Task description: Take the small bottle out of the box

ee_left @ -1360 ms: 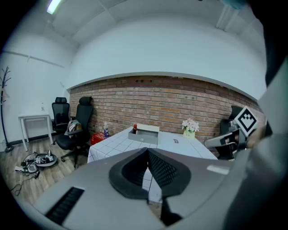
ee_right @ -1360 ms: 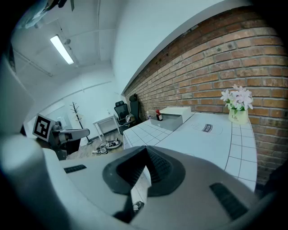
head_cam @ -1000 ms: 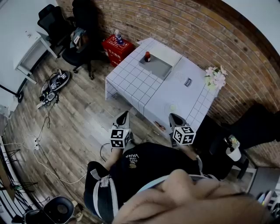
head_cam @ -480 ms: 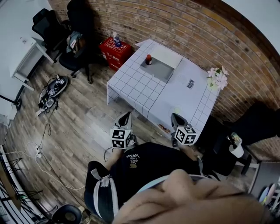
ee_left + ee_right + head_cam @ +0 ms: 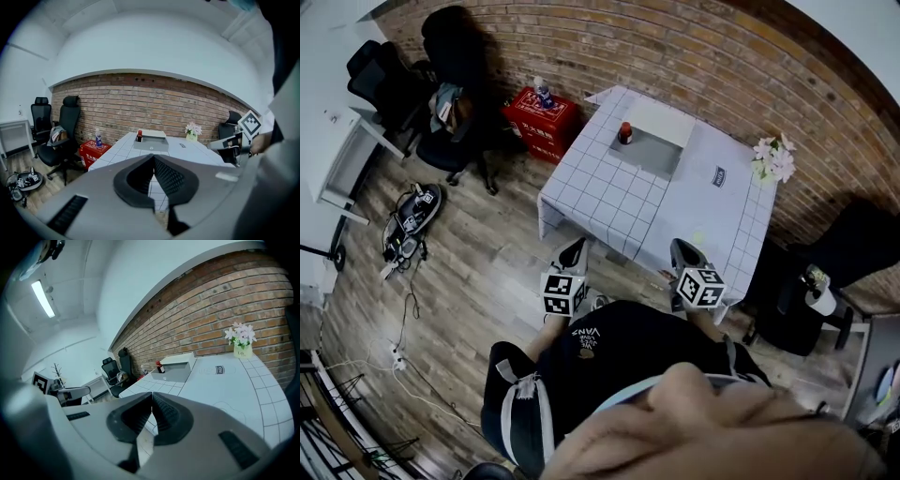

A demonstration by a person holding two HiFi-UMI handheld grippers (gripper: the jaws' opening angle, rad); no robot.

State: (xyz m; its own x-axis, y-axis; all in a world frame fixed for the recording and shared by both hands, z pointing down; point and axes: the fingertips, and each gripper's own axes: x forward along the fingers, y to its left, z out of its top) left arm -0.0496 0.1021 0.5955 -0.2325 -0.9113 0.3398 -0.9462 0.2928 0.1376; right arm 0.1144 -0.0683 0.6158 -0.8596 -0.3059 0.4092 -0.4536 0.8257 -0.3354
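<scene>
A small dark bottle with a red cap (image 5: 625,132) (image 5: 139,136) (image 5: 160,367) stands in the left end of an open grey box (image 5: 652,148) (image 5: 151,143) (image 5: 178,371) at the far side of a white gridded table (image 5: 609,192). My left gripper (image 5: 573,255) (image 5: 153,159) hangs shut and empty before the table's near edge. To its right, my right gripper (image 5: 684,254) (image 5: 151,401) is shut and empty too, over the near edge. Both are far from the box.
A vase of pink flowers (image 5: 772,159) (image 5: 241,341) stands at the table's far right corner. A red crate with a water bottle (image 5: 538,114) (image 5: 95,146) sits left of the table, with black office chairs (image 5: 441,103) beyond. A brick wall (image 5: 675,47) backs the table.
Both grippers have come nearer to the table's near edge, still shut. The table sits closer in the head view.
</scene>
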